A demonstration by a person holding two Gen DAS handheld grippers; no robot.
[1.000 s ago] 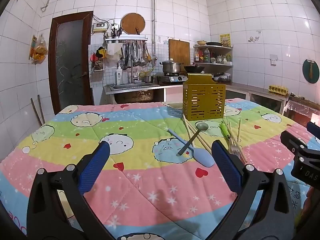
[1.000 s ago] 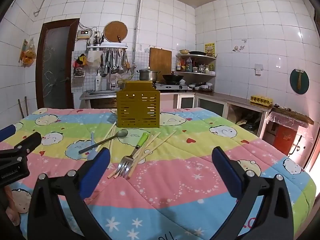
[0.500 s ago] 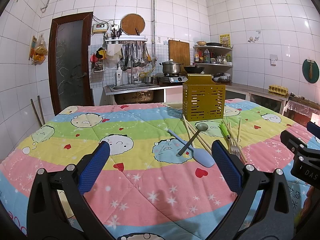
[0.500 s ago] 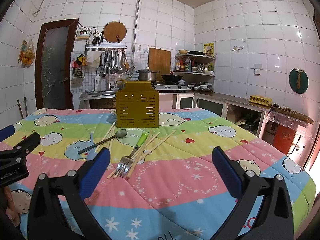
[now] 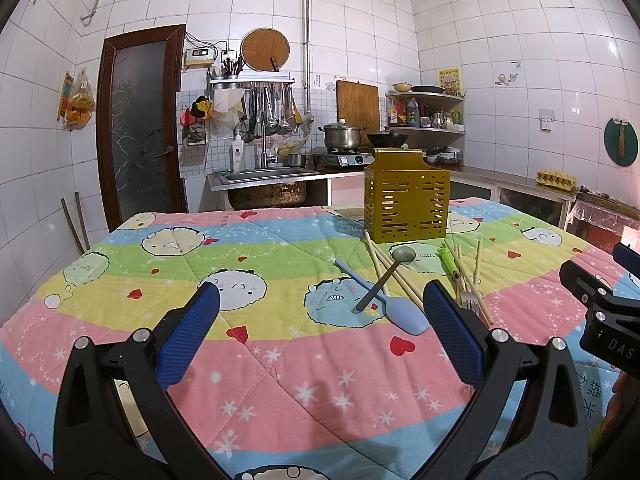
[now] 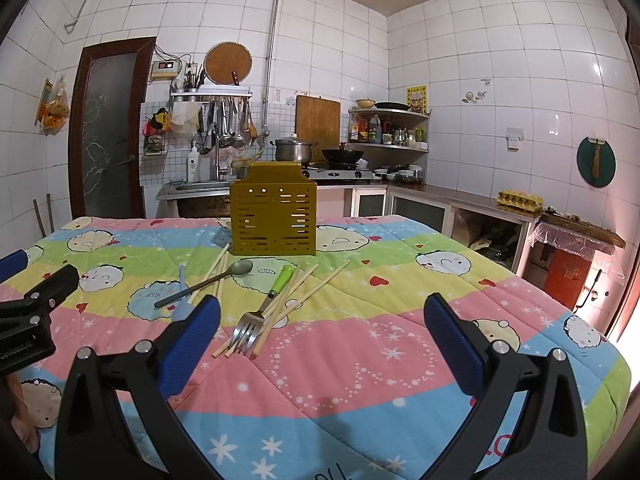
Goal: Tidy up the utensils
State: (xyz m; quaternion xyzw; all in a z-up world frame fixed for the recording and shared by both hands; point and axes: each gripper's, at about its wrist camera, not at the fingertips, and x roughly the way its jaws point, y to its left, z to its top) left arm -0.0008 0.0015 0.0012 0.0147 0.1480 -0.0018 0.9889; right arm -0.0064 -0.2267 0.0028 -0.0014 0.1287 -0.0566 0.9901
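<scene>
A yellow slotted utensil holder (image 5: 406, 197) (image 6: 274, 214) stands on the colourful quilted table cover. In front of it lie a grey metal spoon (image 5: 382, 276) (image 6: 206, 282), a light-blue spatula (image 5: 384, 300) (image 6: 182, 298), a green-handled fork (image 6: 264, 304) (image 5: 454, 270) and several wooden chopsticks (image 6: 296, 294) (image 5: 390, 270). My left gripper (image 5: 320, 332) is open and empty, low over the near table, short of the utensils. My right gripper (image 6: 322, 334) is open and empty, just right of the fork.
The table cover (image 5: 200, 280) hangs over the near and right edges (image 6: 580, 344). Behind the table are a sink counter (image 5: 264, 178), a stove with a pot (image 5: 340, 138), shelves and a dark door (image 5: 140, 132). An egg carton (image 6: 520, 200) sits on the right counter.
</scene>
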